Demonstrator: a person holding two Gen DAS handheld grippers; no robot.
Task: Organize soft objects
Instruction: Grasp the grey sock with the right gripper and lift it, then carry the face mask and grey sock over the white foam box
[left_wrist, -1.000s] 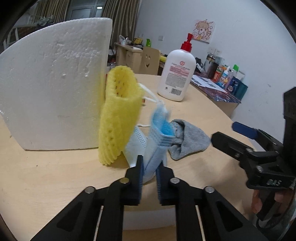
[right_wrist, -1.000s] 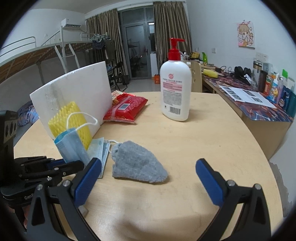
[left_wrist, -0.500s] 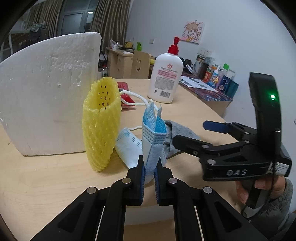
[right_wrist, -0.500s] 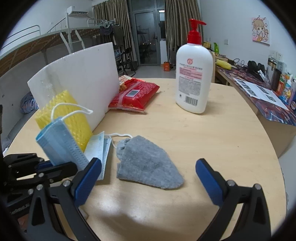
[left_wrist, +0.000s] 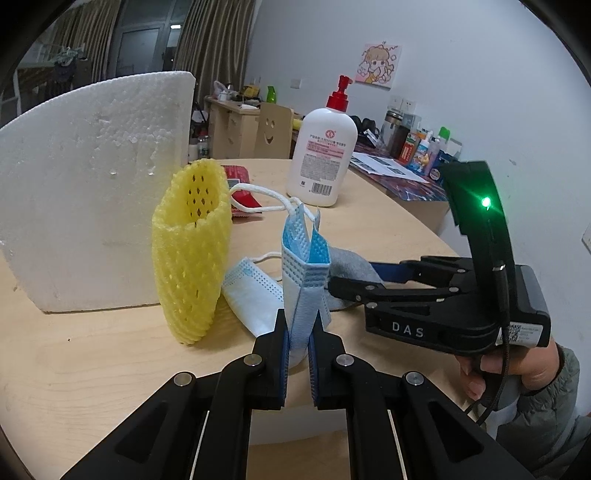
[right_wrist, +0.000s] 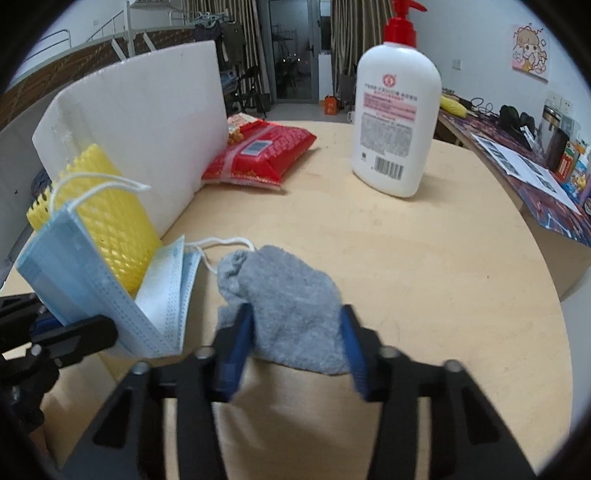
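Observation:
My left gripper (left_wrist: 297, 325) is shut on a folded blue face mask (left_wrist: 304, 266) and holds it upright just above the round wooden table (right_wrist: 443, 258). A second mask (left_wrist: 251, 291) lies beside it. Behind them a yellow foam net sleeve (left_wrist: 192, 251) leans on a white foam board (left_wrist: 92, 184). A grey sock (right_wrist: 288, 295) lies crumpled on the table. My right gripper (right_wrist: 295, 332) straddles the sock, its jaws closing with the sock between the blue pads. In the left wrist view the right gripper (left_wrist: 351, 275) reaches in from the right, held by a hand.
A white lotion bottle (right_wrist: 395, 122) with a red pump stands at the back of the table. A red snack packet (right_wrist: 262, 151) lies by the foam board's far end. A cluttered desk (left_wrist: 424, 162) lines the wall to the right.
The right gripper has come down and forward over the sock, and its wide jaws have narrowed around it. The left gripper has kept hold of the mask almost in place.

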